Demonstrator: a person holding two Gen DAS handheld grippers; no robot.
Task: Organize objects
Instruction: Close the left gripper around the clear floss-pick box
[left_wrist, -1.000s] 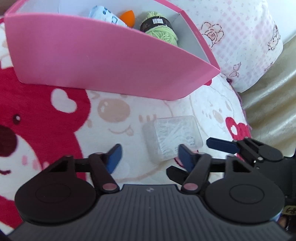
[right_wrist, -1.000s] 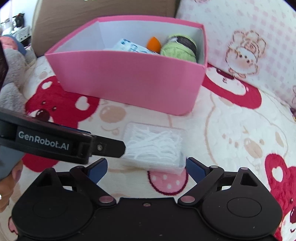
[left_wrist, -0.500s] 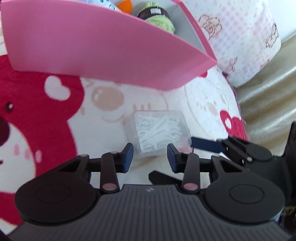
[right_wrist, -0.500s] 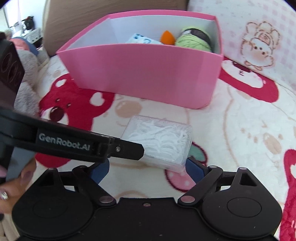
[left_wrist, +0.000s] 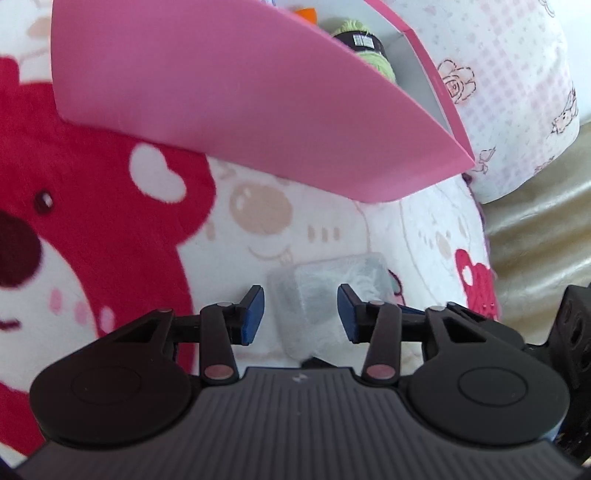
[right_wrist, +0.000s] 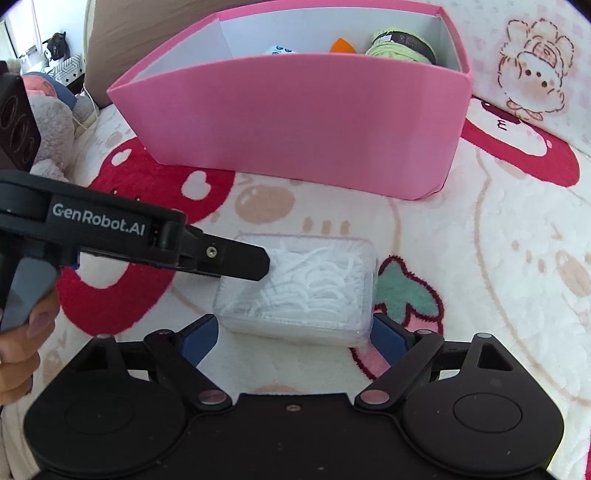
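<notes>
Right wrist view takes in far more of the scene than the left; it shows the whole pink box (right_wrist: 310, 122) with its white inner walls, the brown cushion (right_wrist: 147, 26) behind it, a grey plush toy (right_wrist: 55, 136) at the left edge and the person's hand (right_wrist: 22, 347) on the left gripper's handle — none of which the left wrist view gives. Both views show the blanket (right_wrist: 498, 258) with red bears and hearts, spread under everything. The left wrist view alone shows the pink-checked pillow (left_wrist: 517, 92) as a whole and a beige surface (left_wrist: 543, 229) past the blanket's edge; of the box it shows mostly the outer front wall and one corner.

Inside the box, at its right end, lies a ball of green yarn (right_wrist: 400, 46) with a dark label; beside it an orange object (right_wrist: 343, 46) and a blue-and-white packet (right_wrist: 279, 50), both mostly hidden by the wall.

A clear case of white floss picks (right_wrist: 303, 291) rests on the blanket in front of the box. The right gripper (right_wrist: 295, 336) stands wide, its blue pads either side of the case's near end, not clearly pressing. The left gripper (left_wrist: 301, 317) is narrow, having just widened slightly; the case sits between its pads, with a gap on the left side.
</notes>
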